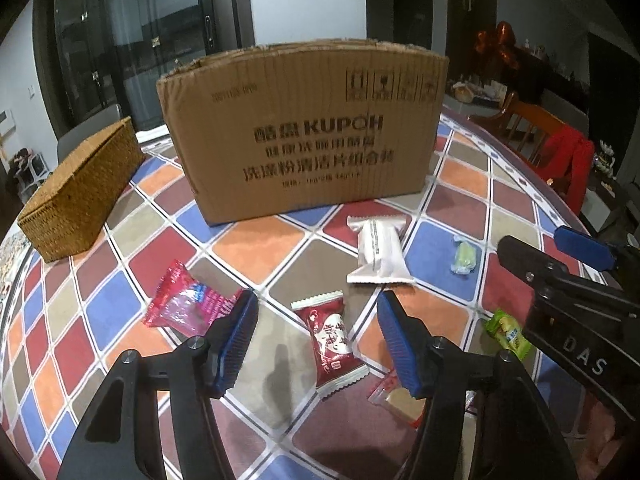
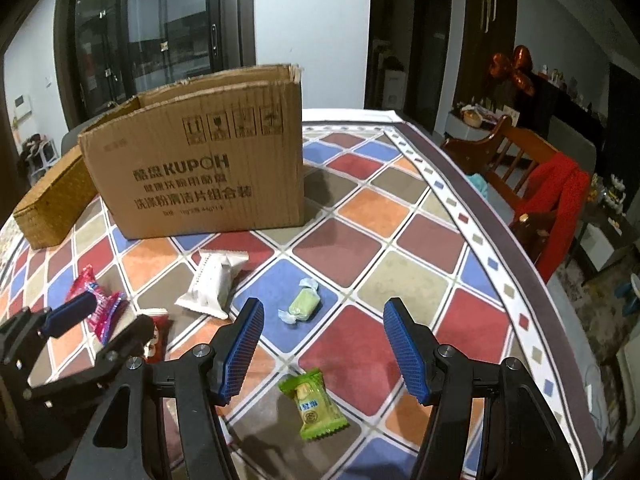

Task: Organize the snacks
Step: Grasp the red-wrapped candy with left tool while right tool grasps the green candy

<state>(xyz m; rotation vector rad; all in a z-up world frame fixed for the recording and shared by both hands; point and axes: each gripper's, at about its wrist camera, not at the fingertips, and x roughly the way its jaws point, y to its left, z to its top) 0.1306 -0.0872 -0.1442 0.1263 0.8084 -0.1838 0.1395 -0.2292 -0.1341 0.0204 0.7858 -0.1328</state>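
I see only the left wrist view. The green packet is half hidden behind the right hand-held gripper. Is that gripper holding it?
Observer: No. The green packet lies flat on the table between the fingers of the open right hand-held gripper. Neither finger touches it.
Operator: Is the cardboard box open on top?
Observer: Yes. The cardboard box has an open top, and its far inner wall shows.
Operator: Where is the pale green candy from that gripper?
Observer: The pale green candy lies just ahead, nearer the left finger.
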